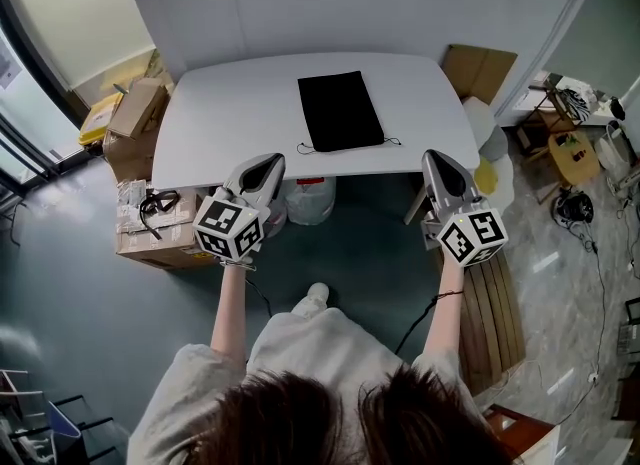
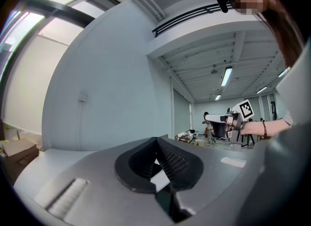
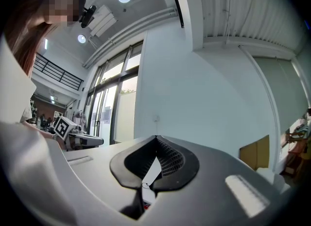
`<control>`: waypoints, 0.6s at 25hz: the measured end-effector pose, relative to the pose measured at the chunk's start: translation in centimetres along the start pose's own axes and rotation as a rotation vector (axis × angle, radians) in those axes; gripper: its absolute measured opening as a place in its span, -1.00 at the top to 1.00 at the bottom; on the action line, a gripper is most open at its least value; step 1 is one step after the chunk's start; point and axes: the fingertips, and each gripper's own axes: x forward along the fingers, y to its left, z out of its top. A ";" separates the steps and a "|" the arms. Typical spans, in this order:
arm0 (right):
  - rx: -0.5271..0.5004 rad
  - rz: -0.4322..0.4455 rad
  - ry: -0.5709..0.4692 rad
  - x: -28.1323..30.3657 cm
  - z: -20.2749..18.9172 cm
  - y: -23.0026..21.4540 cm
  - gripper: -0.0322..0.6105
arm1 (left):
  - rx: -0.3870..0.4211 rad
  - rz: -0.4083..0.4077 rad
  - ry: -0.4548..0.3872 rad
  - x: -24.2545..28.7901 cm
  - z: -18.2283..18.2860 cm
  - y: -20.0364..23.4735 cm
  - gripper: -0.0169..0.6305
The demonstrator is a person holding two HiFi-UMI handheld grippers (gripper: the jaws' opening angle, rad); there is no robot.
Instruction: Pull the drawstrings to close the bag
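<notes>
A flat black drawstring bag [image 1: 340, 110] lies in the middle of the white table [image 1: 220, 123]. Its mouth faces the near edge, and thin cord ends stick out at the left [image 1: 300, 149] and right [image 1: 397, 141] corners. My left gripper [image 1: 268, 160] hovers in front of the near edge, left of the bag, jaws shut and empty. My right gripper [image 1: 432, 156] hangs to the right of the bag, also shut and empty. Both gripper views point up at walls and ceiling; the left gripper [image 2: 156, 140] and right gripper [image 3: 156, 137] show closed tips, and the bag is out of sight there.
Cardboard boxes [image 1: 135, 118] stand at the table's left, with another [image 1: 150, 233] nearer me. A white jug [image 1: 308, 200] sits under the table. A cardboard sheet [image 1: 480, 71] leans at the back right. A slatted wooden bench [image 1: 497, 303] is on the right.
</notes>
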 end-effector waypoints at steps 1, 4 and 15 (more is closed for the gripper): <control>0.000 -0.002 0.000 0.3 -0.1 -0.2 0.86 | 0.000 -0.002 0.002 0.3 -0.1 0.2 0.97; 0.001 -0.013 -0.002 1.6 -0.4 -1.1 0.86 | -0.004 -0.010 0.006 1.6 -0.4 1.1 0.97; 0.018 -0.002 0.004 6.1 -1.5 -3.7 0.86 | -0.020 -0.046 0.019 7.1 -1.2 4.8 0.97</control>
